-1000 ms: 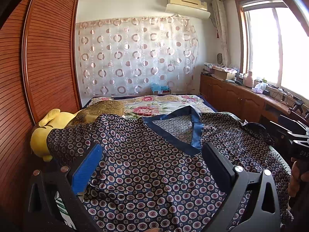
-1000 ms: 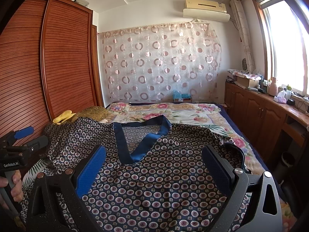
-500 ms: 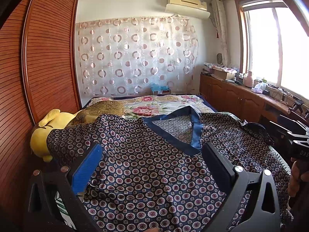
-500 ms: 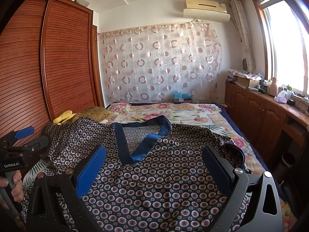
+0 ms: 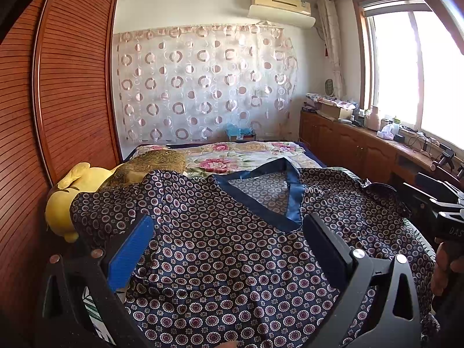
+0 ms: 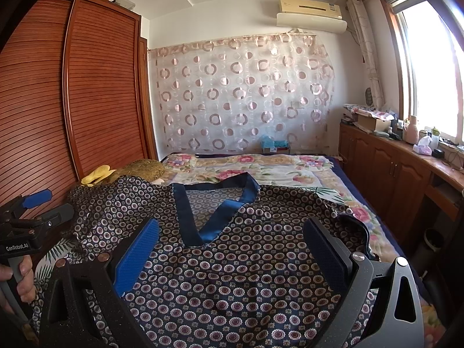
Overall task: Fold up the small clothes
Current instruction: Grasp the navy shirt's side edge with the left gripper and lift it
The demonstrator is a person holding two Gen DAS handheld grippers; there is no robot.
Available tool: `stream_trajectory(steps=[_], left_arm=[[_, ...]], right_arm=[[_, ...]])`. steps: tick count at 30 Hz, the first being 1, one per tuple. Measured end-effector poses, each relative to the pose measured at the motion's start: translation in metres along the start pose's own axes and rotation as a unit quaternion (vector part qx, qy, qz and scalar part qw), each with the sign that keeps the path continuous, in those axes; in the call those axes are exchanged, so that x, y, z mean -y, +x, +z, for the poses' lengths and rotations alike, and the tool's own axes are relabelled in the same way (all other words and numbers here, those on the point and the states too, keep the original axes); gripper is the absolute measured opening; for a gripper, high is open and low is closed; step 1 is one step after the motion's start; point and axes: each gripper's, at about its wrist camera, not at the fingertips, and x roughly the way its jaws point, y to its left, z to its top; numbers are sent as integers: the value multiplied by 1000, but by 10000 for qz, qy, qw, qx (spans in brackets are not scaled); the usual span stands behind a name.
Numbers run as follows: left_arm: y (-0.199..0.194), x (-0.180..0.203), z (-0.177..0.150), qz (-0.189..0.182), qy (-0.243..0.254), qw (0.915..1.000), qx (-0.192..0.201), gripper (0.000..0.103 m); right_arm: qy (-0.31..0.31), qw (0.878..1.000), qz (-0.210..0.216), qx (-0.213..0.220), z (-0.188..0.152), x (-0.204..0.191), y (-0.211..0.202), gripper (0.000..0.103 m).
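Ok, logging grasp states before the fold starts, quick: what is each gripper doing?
Left gripper: open, holding nothing, fingers spread above the patterned top.
Right gripper: open, holding nothing, also above the top.

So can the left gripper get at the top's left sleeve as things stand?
Probably yes. The left gripper is open over the top, and the sleeve lies just ahead to its left, uncovered. The yellow plush sits beyond it, not in the way.
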Motion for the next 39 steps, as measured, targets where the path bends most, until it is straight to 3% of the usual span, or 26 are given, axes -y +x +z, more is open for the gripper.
stream_trajectory(steps=[9,24,36,39], left_arm=[[9,-19,-9,32,2,9996,-280,103],[35,-107,-30,495,-201,9940,-952,103],[62,-186,-45,385,-601,9858,-1518,103],[72,-199,-50,340,-645,9830,-1686,98]], right_arm=[[-80,9996,103,-243,-4,-3,16,100],[-327,9955,575,-673,-1,-23,64,100],[-663,9866,1015,-1094,-5,-49,100,100],[-718,9842,1094,-1197,-8,-54,109,100]])
